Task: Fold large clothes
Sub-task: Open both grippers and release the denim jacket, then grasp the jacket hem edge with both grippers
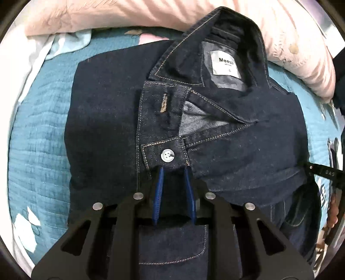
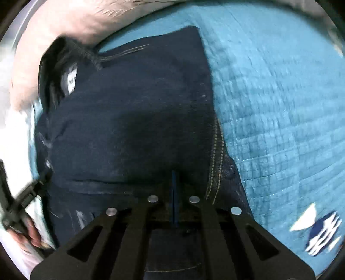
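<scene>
A dark denim jacket (image 1: 103, 120) lies folded on a teal quilt (image 1: 36, 150), its collar and white label (image 1: 226, 62) at the top. A cuff with a pale button (image 1: 167, 155) lies across its middle. My left gripper (image 1: 173, 170) points down at the cuff's lower edge, with dark sleeve cloth pinched between its blue pads (image 1: 158, 193). In the right wrist view the jacket (image 2: 129, 120) fills the left half. My right gripper (image 2: 173, 172) is shut above the cloth by a stitched seam (image 2: 214, 163); nothing shows between its pads.
Pale pink bedding (image 1: 107, 17) is heaped behind the jacket. The quilt (image 2: 280, 107) runs bare to the right, with a white and navy print (image 2: 319, 234). A hand (image 2: 28, 234) holds the other gripper at the left edge; a hand (image 1: 333, 213) also shows in the left wrist view.
</scene>
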Available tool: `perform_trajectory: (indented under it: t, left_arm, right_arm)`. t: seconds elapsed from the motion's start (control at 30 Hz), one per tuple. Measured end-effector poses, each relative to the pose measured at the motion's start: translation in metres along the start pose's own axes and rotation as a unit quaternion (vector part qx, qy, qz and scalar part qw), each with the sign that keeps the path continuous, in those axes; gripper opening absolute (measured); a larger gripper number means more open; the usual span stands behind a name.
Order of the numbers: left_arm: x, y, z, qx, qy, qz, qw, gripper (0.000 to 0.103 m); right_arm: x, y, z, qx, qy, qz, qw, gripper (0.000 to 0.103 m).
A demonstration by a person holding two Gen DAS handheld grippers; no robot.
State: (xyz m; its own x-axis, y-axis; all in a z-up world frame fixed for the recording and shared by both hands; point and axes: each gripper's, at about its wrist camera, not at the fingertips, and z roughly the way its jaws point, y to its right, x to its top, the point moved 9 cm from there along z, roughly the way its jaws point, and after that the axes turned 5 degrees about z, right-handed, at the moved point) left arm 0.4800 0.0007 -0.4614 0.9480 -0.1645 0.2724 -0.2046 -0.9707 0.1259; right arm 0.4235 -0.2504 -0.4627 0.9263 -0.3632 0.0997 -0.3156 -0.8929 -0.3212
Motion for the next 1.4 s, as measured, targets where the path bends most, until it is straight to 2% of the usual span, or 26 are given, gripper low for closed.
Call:
perform_trajectory:
  t: [0.1,0.2,0.23,0.3,0.33,0.37,0.4,0.43,0.5,0.7,0.87,1.03,1.17,1.4]
  left_arm:
    - [0.008,0.001,0.005,0.017,-0.015,0.015,0.9996,0.021]
    - [0.011,0.002,0.004,0.017,-0.014,0.008,0.9997,0.021]
    - [0.013,0.004,0.002,0.021,-0.011,0.009,0.9997,0.022]
    - [0.012,0.004,-0.005,0.031,-0.007,0.016,0.9994,0.025]
    - [0.009,0.005,-0.010,0.034,-0.005,0.022,0.9992,0.043]
    - [0.007,0.010,-0.016,0.022,-0.005,0.027,0.9994,0.084]
    - [0.008,0.016,-0.024,0.001,0.009,0.027,0.9996,0.093]
    - [0.008,0.019,-0.032,-0.007,0.021,0.028,0.9994,0.093]
    - [0.009,0.020,-0.046,-0.006,0.041,0.039,0.9984,0.093]
    - [0.016,-0.001,-0.054,0.022,0.029,0.036,0.9987,0.093]
    - [0.019,-0.033,-0.058,0.032,0.025,0.021,0.9990,0.093]
    - [0.045,-0.065,-0.048,0.023,0.023,-0.006,0.9994,0.093]
    - [0.072,-0.096,-0.045,0.018,0.027,-0.036,0.9988,0.093]
    - [0.100,-0.130,-0.015,0.010,0.000,-0.062,0.9980,0.093]
  right_arm:
    - [0.003,-0.003,-0.006,-0.008,-0.002,-0.004,1.000,0.000]
    - [0.002,-0.006,-0.019,-0.044,0.001,-0.040,0.998,0.000]
    - [0.003,-0.010,-0.021,-0.049,-0.002,-0.044,0.998,0.005]
    - [0.005,-0.019,-0.024,-0.024,-0.009,-0.031,0.999,0.025]
    - [0.005,-0.023,-0.029,0.004,-0.012,-0.018,1.000,0.057]
    - [0.007,-0.029,-0.031,0.020,-0.006,-0.007,1.000,0.080]
    - [0.010,-0.030,-0.040,0.031,0.011,0.004,0.999,0.084]
    - [0.014,-0.030,-0.054,0.028,0.040,0.008,0.999,0.085]
    - [0.016,-0.037,-0.066,0.023,0.050,-0.006,0.998,0.087]
    - [0.012,-0.034,-0.084,0.010,0.065,-0.039,0.997,0.090]
    - [0.036,-0.047,-0.074,-0.033,0.080,-0.082,0.993,0.090]
    - [0.073,-0.044,-0.068,-0.047,0.071,-0.068,0.994,0.090]
    - [0.108,-0.033,-0.061,-0.077,0.083,-0.057,0.992,0.090]
    - [0.141,0.000,-0.019,-0.090,0.039,0.006,0.995,0.090]
